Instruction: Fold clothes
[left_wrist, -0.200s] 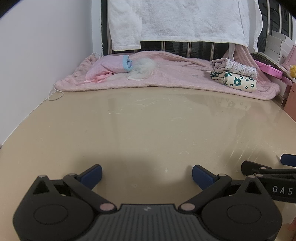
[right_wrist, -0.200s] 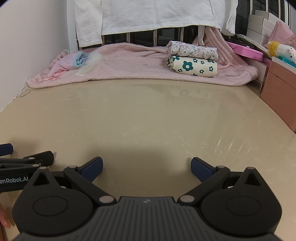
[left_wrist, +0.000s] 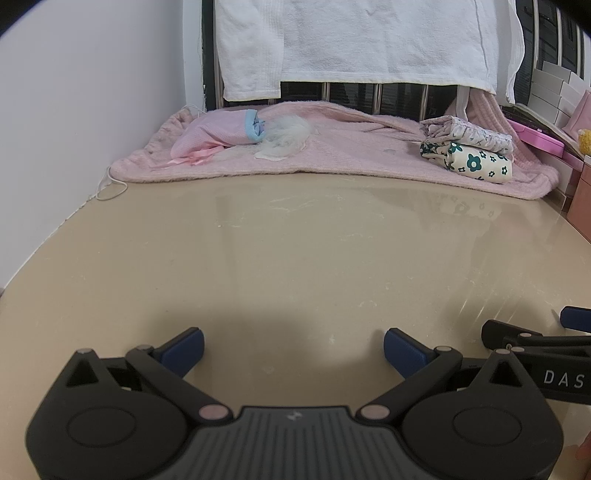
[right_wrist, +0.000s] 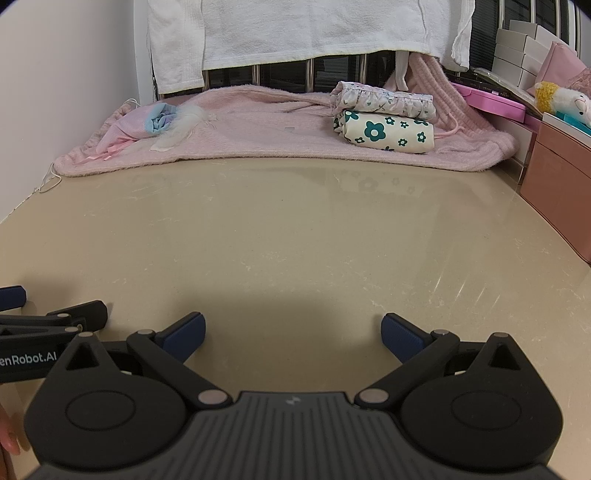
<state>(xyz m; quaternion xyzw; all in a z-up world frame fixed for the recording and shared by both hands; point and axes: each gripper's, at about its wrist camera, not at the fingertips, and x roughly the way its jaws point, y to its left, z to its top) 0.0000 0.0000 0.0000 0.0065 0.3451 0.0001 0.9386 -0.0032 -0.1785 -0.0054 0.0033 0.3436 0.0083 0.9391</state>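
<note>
Far across the beige table, a crumpled pink garment (left_wrist: 218, 138) (right_wrist: 125, 131) with blue trim and white fluff lies on the left of a pink blanket (left_wrist: 351, 155) (right_wrist: 258, 136). Two folded pieces sit stacked on the blanket's right: a cream one with green flowers (left_wrist: 476, 162) (right_wrist: 388, 134) under a pale floral one (left_wrist: 469, 133) (right_wrist: 384, 99). My left gripper (left_wrist: 293, 349) hovers open over bare tabletop, nothing between its fingers. My right gripper (right_wrist: 293, 334) is open too, beside it, equally far from the clothes.
A white towel (left_wrist: 362, 40) (right_wrist: 295, 33) hangs over a rail at the back. A white wall (left_wrist: 85, 110) runs along the left. Pink boxes (right_wrist: 554, 177), white boxes and a plush toy (right_wrist: 565, 101) crowd the right edge. A white cord (left_wrist: 110, 188) lies by the blanket.
</note>
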